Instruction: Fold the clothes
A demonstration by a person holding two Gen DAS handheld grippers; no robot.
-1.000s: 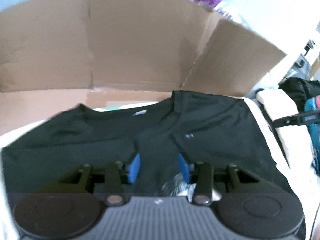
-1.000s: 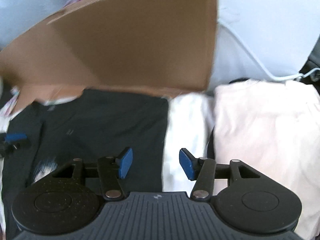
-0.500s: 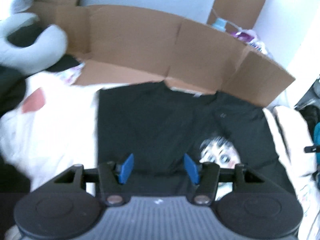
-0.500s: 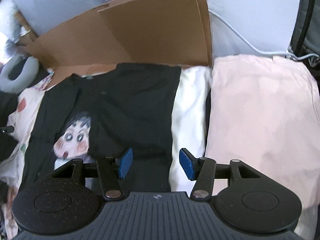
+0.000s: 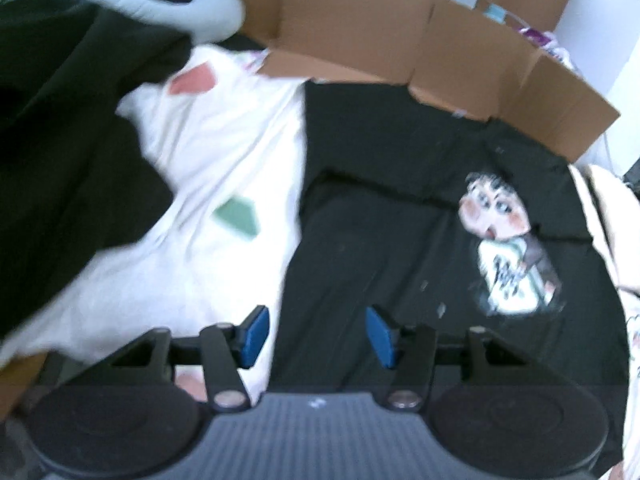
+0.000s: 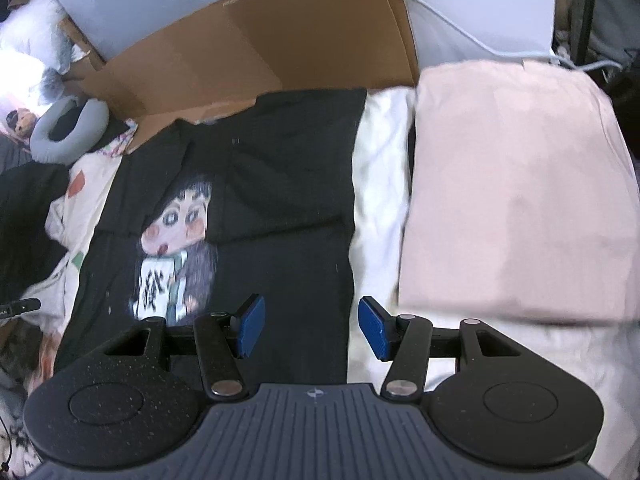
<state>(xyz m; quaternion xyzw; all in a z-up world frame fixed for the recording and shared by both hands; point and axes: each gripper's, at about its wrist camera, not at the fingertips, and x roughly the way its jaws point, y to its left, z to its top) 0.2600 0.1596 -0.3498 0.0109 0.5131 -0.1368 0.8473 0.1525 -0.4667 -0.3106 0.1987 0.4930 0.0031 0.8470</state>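
A black T-shirt (image 5: 380, 200) with a cartoon print (image 5: 504, 240) lies flat on a white patterned sheet, both sleeves folded in over its front. My left gripper (image 5: 316, 334) hangs open over the shirt's near left edge, nothing between its blue pads. In the right wrist view the same black T-shirt (image 6: 280, 184) lies left of centre, its print (image 6: 172, 248) facing up. My right gripper (image 6: 308, 330) is open above the shirt's near right edge, holding nothing.
Opened brown cardboard (image 5: 400, 44) stands along the far side of the shirt. A folded pale pink garment (image 6: 512, 184) lies to the right. A grey neck pillow (image 6: 68, 128) and dark fabric (image 5: 60, 120) lie to the left on the white sheet (image 5: 208, 184).
Both grippers have pulled back toward the shirt's near end and risen. The left one, which had shirt fabric between its pads a second ago, now holds nothing; the shirt lies flat.
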